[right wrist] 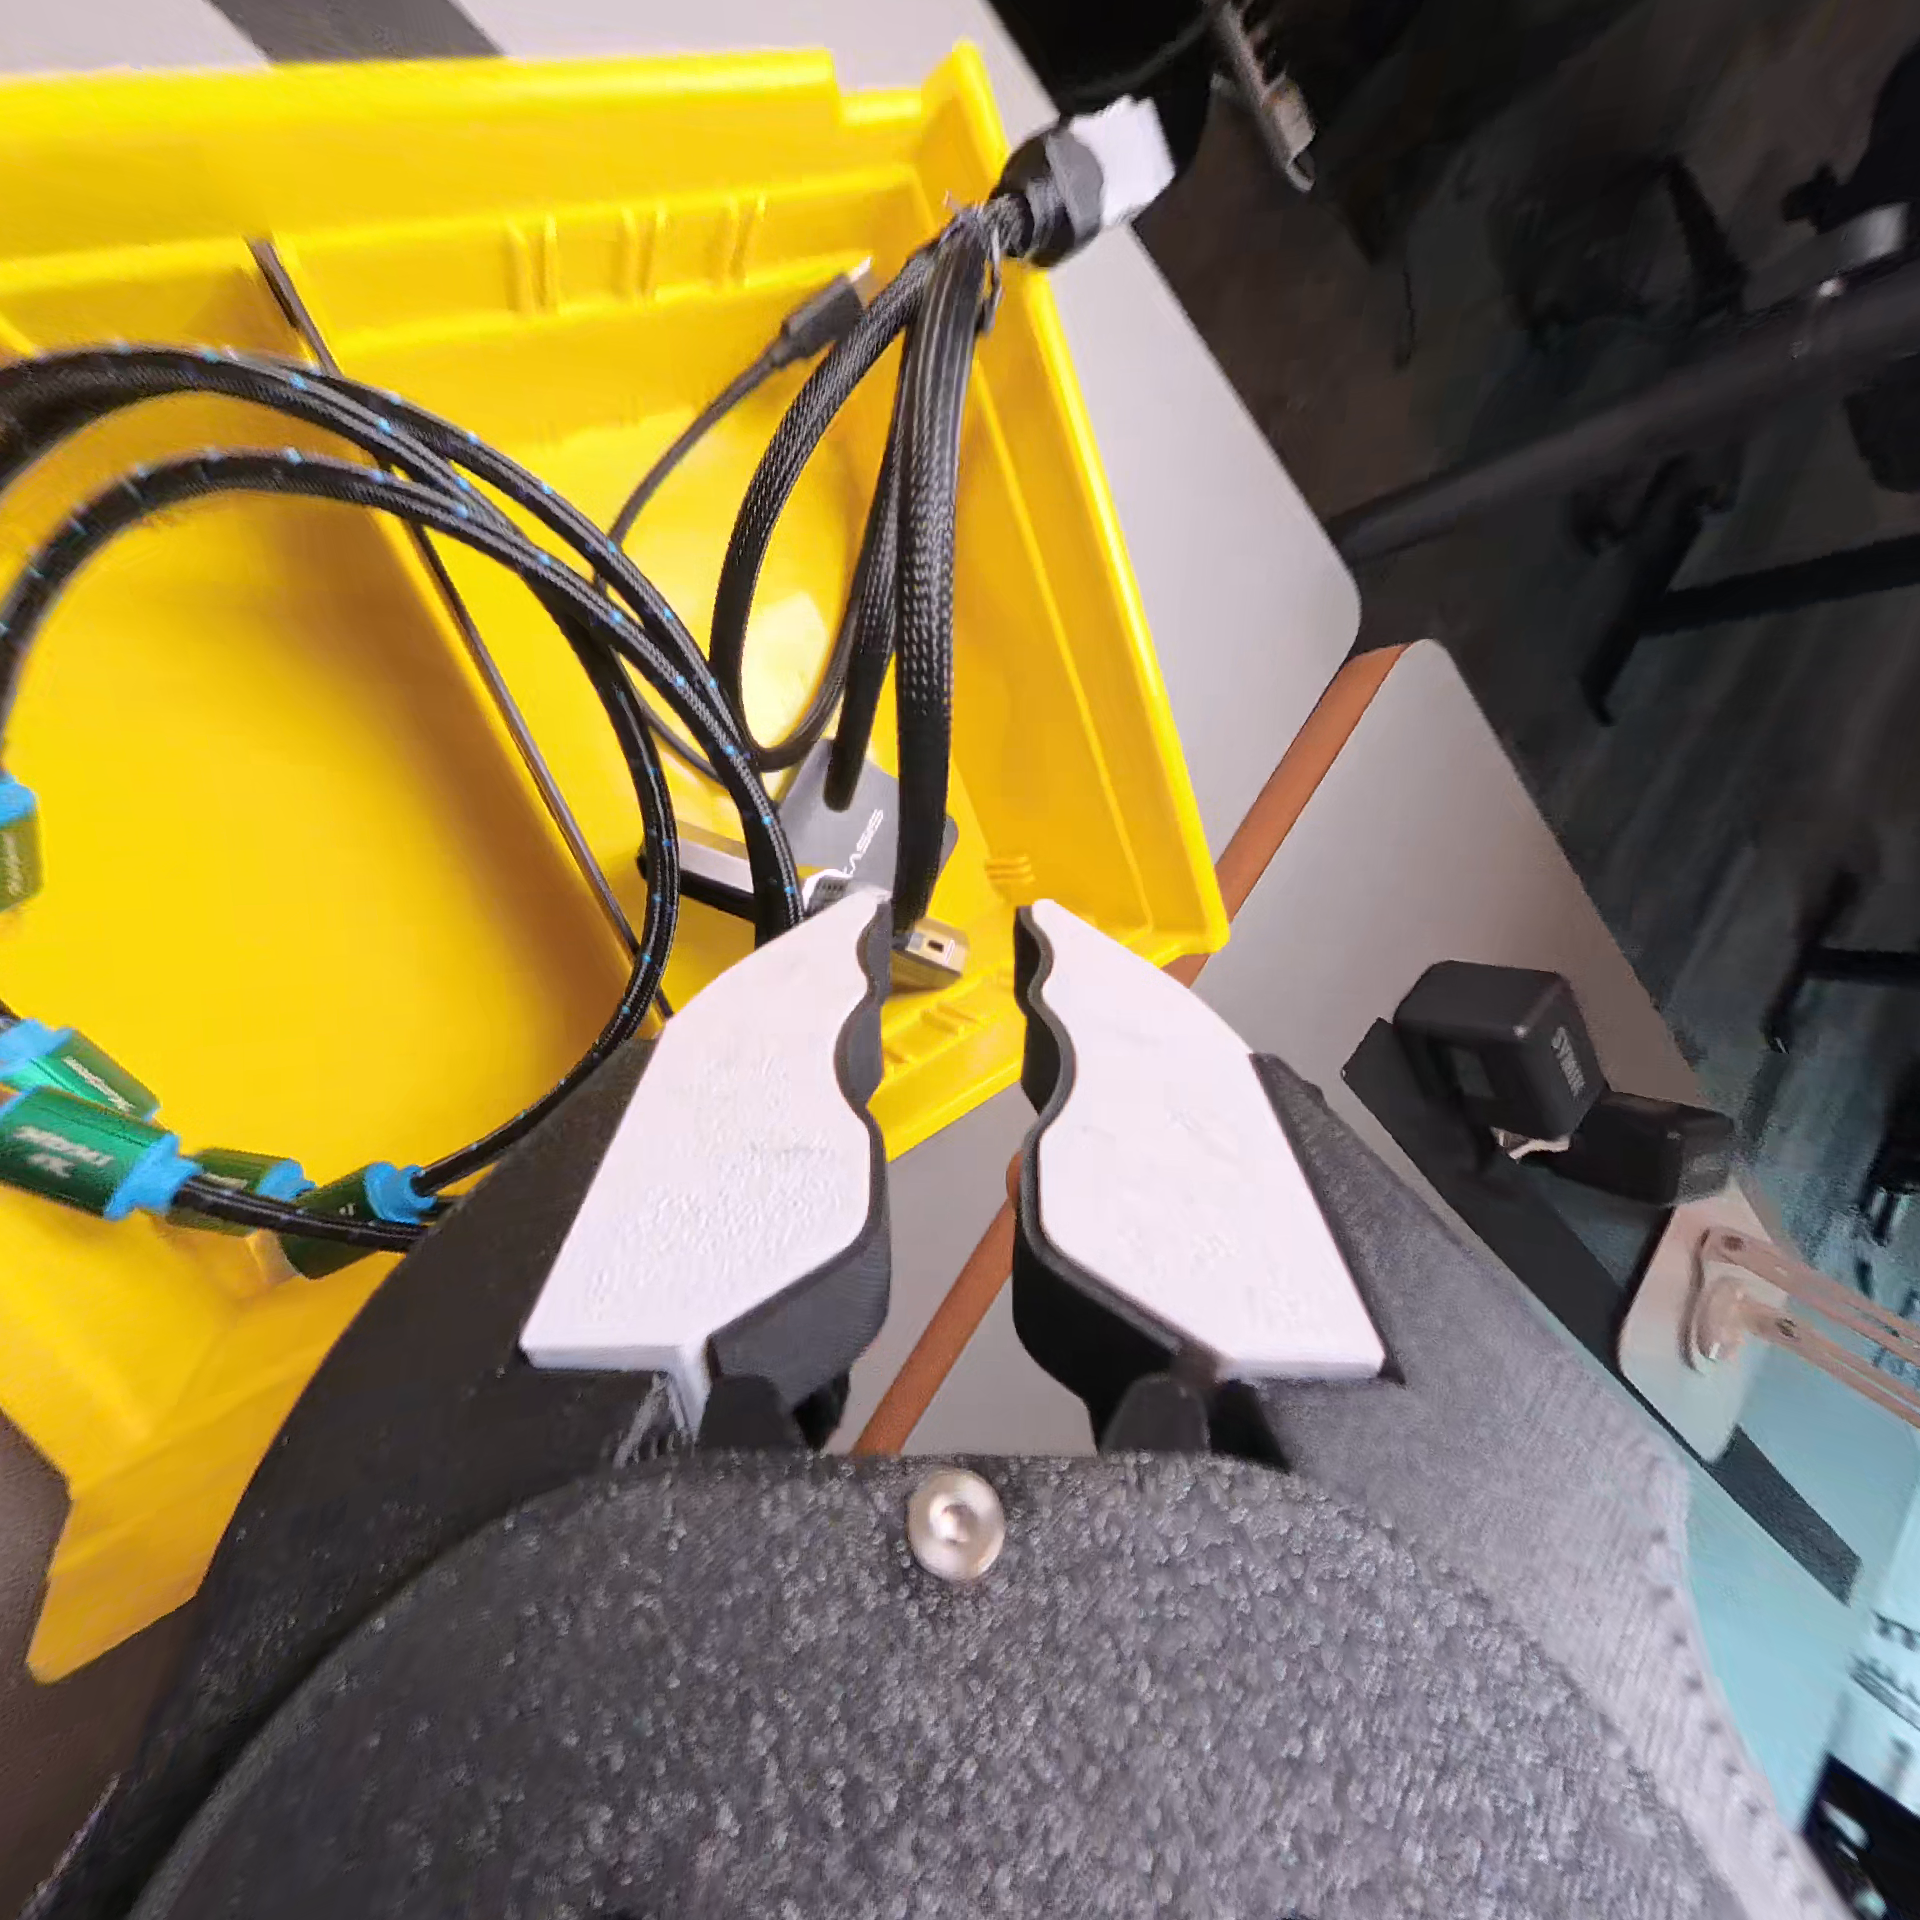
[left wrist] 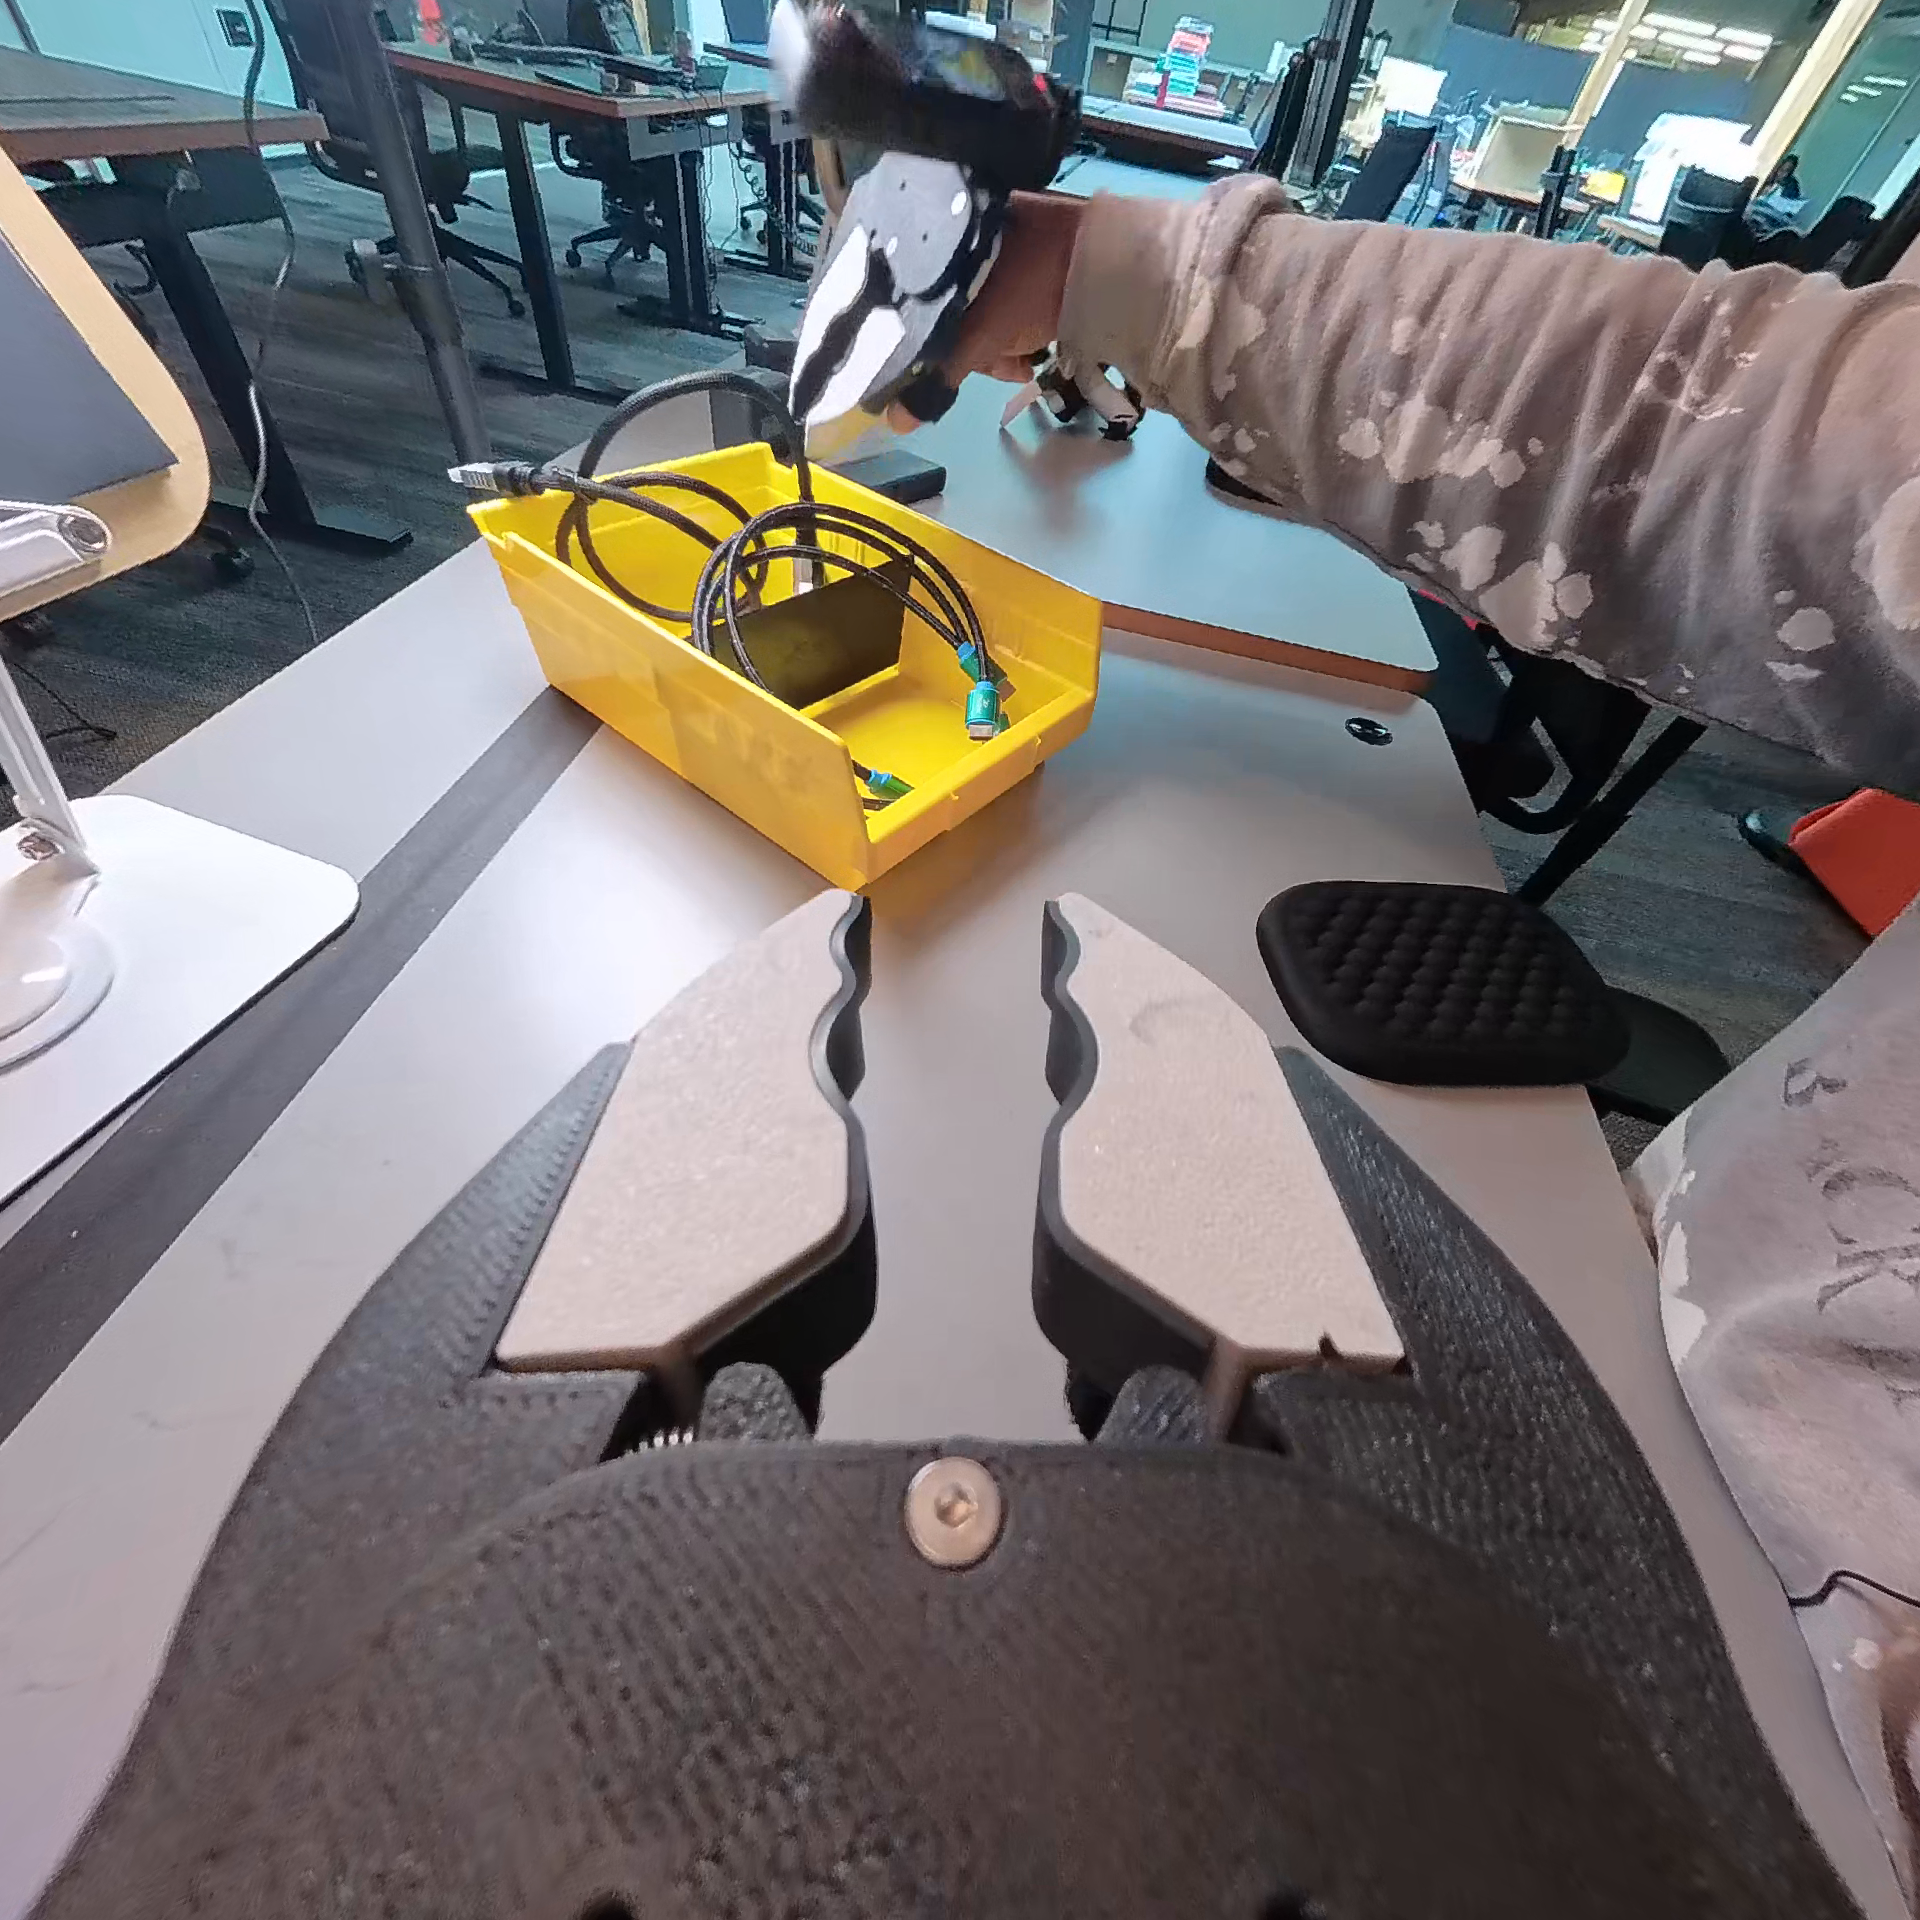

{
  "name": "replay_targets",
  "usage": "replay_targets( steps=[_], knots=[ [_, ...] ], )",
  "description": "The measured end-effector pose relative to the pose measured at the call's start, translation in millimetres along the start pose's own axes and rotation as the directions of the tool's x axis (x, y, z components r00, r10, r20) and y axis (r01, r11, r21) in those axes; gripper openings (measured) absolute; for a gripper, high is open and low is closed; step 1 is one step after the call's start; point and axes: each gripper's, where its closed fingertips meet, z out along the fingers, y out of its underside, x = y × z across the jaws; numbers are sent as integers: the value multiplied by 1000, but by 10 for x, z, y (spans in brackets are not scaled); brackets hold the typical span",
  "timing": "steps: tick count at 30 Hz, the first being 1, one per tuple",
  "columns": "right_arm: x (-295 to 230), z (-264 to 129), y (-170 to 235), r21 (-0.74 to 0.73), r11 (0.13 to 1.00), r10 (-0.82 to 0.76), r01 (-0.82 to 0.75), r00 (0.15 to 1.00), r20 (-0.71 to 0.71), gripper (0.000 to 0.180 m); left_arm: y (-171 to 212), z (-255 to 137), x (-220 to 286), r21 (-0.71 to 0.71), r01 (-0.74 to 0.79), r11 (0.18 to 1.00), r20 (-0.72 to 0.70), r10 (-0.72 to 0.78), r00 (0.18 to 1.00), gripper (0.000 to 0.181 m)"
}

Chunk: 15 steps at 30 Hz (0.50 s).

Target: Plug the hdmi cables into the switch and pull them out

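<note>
While the left gripper [left wrist: 956,925] hangs parted low-centre over the table [left wrist: 1039,831], the right gripper [right wrist: 951,925], jaws apart, grasping nothing, hovers over the yellow bin [right wrist: 312,727] of cables [right wrist: 582,551].

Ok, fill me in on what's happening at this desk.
A person holds a gripper in each hand. The right gripper reaches over the far end of a yellow bin, open and empty, above a loose plug. Braided cables and a dark switch box lie in the bin. The left gripper hovers open over the desk, holding nothing.
</note>
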Motion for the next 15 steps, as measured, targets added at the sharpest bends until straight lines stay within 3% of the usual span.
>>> replay_targets(
  steps=[5, 9, 13, 15],
  knots=[
    [-82, -481, -478, 291, 950, 115, -115, 993, 15, 30, 37, -1, -72, -9, 18, 1000, 15, -18, 1000, 32],
    [-586, -906, -911, 549, 795, 210, -258, 966, 150, 33, 35, -67, -153, -17, 23, 1000, 63, -22, 998, 32],
    [-1352, -983, -991, 630, 688, 231, -361, 932, 281, 44, -36, -271, -256, -2, 29, 1000, 143, -28, 989, 32],
    [-1687, -987, -965, 665, 630, 250, -402, 915, 316, 42, -108, -455, -306, 19, 14, 1000, 205, -17, 979, 32]
  ],
)
